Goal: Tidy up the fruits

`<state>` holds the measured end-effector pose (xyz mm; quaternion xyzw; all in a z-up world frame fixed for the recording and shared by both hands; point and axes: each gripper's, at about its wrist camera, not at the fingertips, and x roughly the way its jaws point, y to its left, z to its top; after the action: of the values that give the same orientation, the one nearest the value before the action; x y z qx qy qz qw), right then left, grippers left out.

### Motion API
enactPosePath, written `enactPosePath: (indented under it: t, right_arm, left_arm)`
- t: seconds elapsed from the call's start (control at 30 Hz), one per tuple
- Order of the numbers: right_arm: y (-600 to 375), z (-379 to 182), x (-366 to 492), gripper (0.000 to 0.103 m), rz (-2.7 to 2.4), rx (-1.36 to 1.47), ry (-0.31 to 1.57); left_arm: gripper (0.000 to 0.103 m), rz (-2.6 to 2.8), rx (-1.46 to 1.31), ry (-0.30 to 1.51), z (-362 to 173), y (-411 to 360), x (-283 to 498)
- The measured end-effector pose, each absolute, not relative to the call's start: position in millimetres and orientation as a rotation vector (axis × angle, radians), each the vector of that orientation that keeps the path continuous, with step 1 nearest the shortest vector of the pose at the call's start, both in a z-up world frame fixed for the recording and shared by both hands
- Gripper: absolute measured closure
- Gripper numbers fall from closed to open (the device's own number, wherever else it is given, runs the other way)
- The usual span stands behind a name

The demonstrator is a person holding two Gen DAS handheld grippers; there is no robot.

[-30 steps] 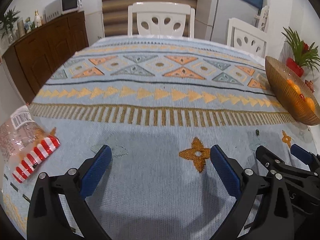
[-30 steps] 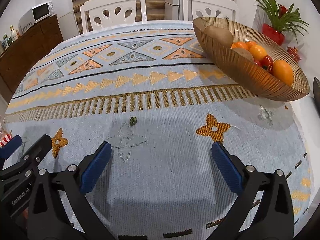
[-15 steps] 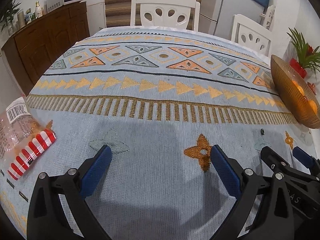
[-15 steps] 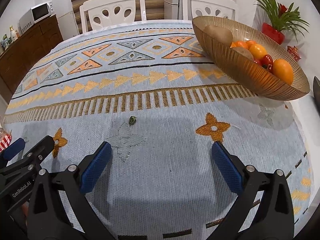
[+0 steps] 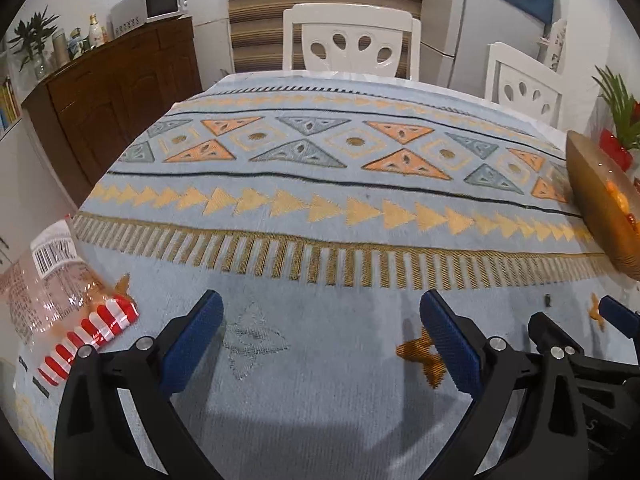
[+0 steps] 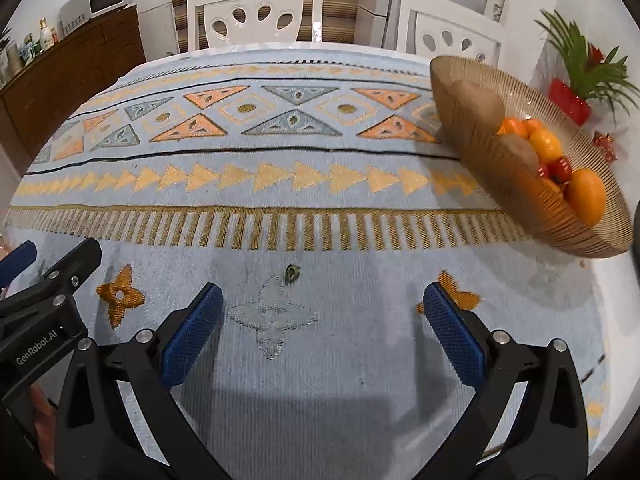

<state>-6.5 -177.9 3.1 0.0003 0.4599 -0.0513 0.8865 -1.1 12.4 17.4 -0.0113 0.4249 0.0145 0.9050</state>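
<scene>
A ribbed amber bowl [image 6: 500, 184] stands at the table's right side and holds oranges [image 6: 586, 198], brown kiwis [image 6: 518, 152] and small red fruits [image 6: 560, 168]. The same bowl [image 5: 600, 208] shows at the right edge of the left wrist view. My right gripper [image 6: 322, 320] hovers open over the cloth, well short of the bowl, nothing between its fingers. My left gripper [image 5: 320, 328] is also open and empty. A clear bag with a red-striped edge [image 5: 60, 304] lies at the far left. A tiny green scrap [image 6: 292, 273] sits on the cloth.
The patterned blue tablecloth [image 5: 320, 184] covers the table. Two white chairs [image 5: 348, 40] stand at the far side. A wooden sideboard [image 5: 112, 104] with a microwave is on the left. A potted plant [image 6: 584, 80] stands behind the bowl.
Both grippers have pulled back toward the near edge and tilted up slightly, so the table looks farther away. Both stay open and empty.
</scene>
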Motion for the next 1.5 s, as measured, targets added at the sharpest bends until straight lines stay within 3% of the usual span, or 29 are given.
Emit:
enactPosePath:
  t: [1.17, 1.5]
  right_arm:
    - [-188, -4, -6, 0.003, -0.101, 0.074, 0.974]
    - [-191, 5, -14, 0.003, -0.171, 0.063, 0.909]
  left_arm:
    - [0.005, -0.023, -0.024, 0.935, 8, 8, 5]
    - [0.005, -0.026, 0.027, 0.881, 14, -1, -3]
